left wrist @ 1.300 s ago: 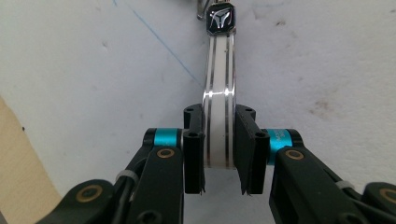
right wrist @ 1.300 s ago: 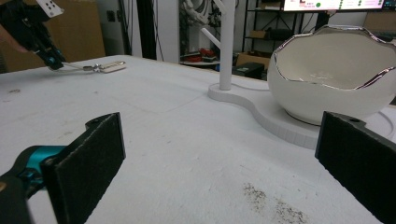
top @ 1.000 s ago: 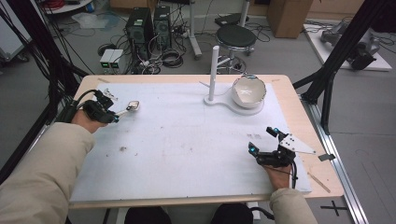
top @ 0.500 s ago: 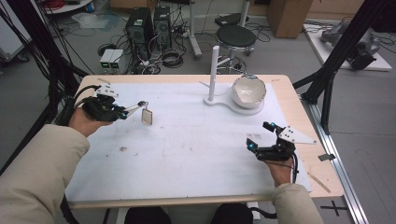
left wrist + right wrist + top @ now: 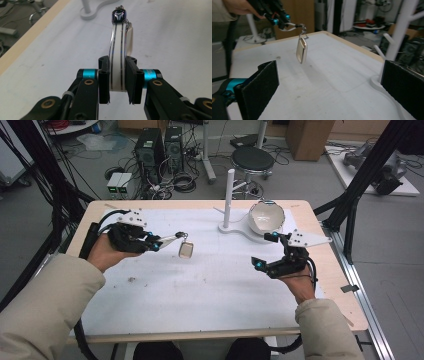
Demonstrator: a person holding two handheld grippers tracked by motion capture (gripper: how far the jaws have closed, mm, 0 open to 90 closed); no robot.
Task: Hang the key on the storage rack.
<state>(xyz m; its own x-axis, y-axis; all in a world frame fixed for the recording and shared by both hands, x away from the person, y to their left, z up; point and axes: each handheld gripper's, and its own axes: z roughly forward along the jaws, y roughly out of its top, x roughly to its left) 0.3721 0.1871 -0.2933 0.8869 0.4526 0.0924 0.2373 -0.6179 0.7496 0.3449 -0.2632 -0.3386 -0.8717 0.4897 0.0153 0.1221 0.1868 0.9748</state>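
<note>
Left gripper (image 5: 156, 243) raised over the white table cover (image 5: 210, 285), well to the left of the white peg stand (image 5: 229, 200), jaws pinched on a white strap with dark edge lines (image 5: 117, 62). In the left gripper view, strap clamped between the two black pads, curving up and away to a dark clasp (image 5: 119, 16) at its far end. Below that clasp, a small pale rectangular tag (image 5: 185, 250) hanging free in the air, clear of the cover, between the left gripper and the stand and nearer the gripper; tilted slightly in the right gripper view, with a metal ring linking it to the strap's end. Right gripper (image 5: 265, 250) lifted off the cover too, just in front of the stand's flat base and a little to its right, jaws spread wide with nothing between them; grey three-cornered plate on top, pointing toward the right edge of the table (image 5: 325, 270). In the right gripper view, both black pads standing far apart at the picture's sides, the hanging tag framed in the gap but well beyond them, the stand's post and pegs at the right edge. White bowl (image 5: 267, 216) resting on the stand's base, right of the post, tipped so that the opening faces the person. Small dark speck (image 5: 132, 280) on the cover, far left of the stand, below the left hand. Beige sleeves entering from the near edge of the table on both sides.
</note>
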